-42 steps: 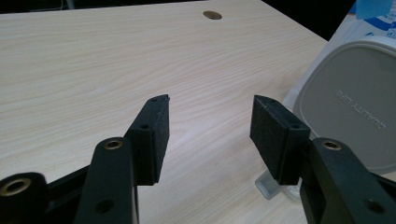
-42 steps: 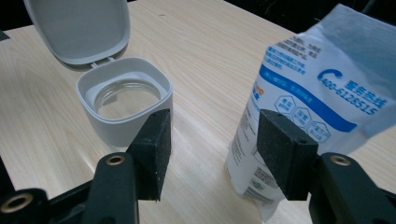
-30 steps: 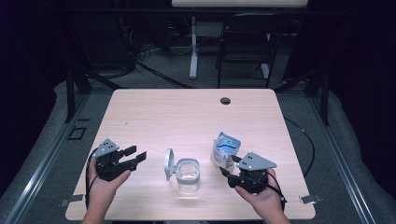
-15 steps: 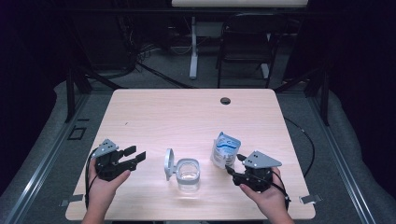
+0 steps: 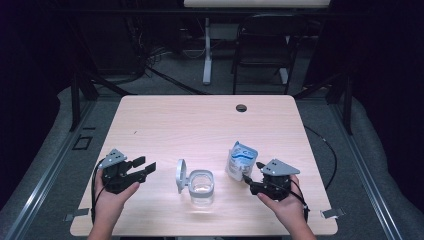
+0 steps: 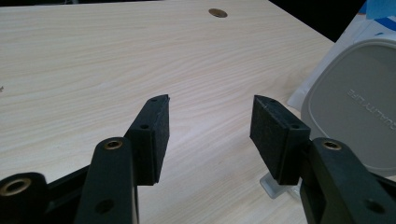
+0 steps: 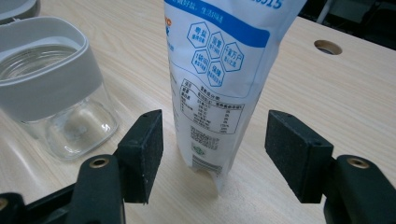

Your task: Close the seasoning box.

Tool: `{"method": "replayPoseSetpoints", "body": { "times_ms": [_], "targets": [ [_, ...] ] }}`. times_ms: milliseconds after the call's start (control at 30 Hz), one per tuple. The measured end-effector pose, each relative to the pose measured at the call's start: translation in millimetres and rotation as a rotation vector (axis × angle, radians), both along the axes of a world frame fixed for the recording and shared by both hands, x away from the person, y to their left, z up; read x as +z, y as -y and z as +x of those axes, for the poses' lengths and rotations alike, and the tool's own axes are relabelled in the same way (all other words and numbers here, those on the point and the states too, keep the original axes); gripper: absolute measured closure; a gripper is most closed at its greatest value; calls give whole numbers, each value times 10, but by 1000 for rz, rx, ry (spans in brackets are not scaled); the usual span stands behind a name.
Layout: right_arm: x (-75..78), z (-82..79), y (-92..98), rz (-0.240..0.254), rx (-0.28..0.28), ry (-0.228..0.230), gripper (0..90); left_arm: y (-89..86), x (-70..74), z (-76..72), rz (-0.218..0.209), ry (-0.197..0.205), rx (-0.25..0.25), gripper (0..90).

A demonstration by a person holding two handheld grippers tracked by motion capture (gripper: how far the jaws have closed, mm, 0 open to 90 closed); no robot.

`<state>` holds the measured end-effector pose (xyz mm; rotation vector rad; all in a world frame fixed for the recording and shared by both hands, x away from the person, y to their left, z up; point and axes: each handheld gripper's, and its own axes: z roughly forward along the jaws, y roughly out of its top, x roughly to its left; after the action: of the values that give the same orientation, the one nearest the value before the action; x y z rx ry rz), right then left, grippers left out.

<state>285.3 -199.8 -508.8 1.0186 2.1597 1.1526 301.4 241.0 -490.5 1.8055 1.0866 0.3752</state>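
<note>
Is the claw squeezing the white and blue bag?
No, the right claw stands open with a gap on both sides of the bag.

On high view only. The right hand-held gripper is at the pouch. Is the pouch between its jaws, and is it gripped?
Observer: Between them, not gripped. The pouch stands upright inside the right hand-held gripper, with both pads clear of it. The jaws have just been opening.
Operator: Left one holding anything?
Observer: No. The left hand-held gripper is open, with bare table between its jaws. The grey lid stands off to one side of it.
</note>
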Motion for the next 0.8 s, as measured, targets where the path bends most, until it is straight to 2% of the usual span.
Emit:
{"method": "replayPoseSetpoints", "body": {
  "times_ms": [300, 500, 800],
  "targets": [
    [-123, 152, -52, 28, 21, -30, 366, -11, -8, 4, 7, -6, 0, 476],
    [-218, 254, -59, 26, 23, -57, 368, -18, -14, 6, -3, -8, 8, 476],
    [-313, 362, -86, 59, 45, -58, 360, -37, -22, 7, -6, -12, 11, 477]
  ]
}}
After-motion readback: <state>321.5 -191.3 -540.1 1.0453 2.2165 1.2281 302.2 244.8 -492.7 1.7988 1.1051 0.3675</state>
